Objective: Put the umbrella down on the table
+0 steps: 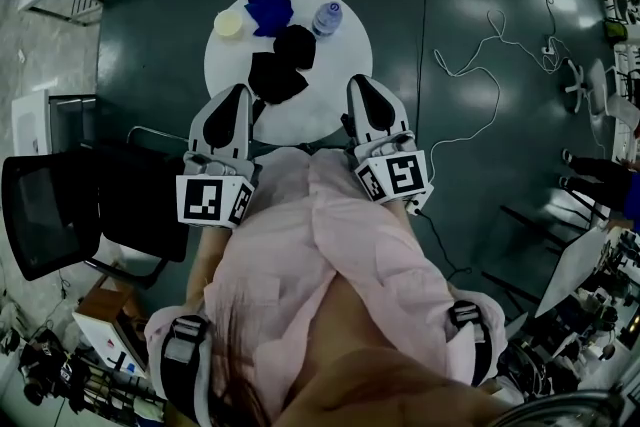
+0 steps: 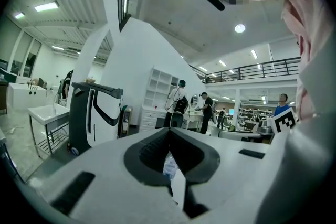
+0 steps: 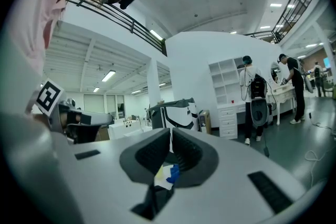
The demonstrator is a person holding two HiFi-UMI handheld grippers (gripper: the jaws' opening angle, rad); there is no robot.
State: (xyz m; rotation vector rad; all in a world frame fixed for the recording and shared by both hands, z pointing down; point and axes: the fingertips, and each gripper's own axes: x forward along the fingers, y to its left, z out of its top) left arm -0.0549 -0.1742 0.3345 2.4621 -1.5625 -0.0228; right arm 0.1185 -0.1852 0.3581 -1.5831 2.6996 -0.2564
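- The umbrella [image 1: 280, 65], black and folded, is lying near the middle of the table [image 1: 340, 100], so the putting-down appears to be done.
- The left gripper [image 1: 240, 93] is hovering over the table's near edge, its jaws pressed together and gripping nothing.
- The right gripper [image 1: 366, 85] is hanging over that same near edge, jaws likewise together and empty.
- Little seems to be remaining beyond drawing both grippers clear of the table.

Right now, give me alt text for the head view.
Seen from above, a black umbrella lies on a round white table beside a bottle. The left gripper and right gripper hover at its near edge, jaws shut, empty.
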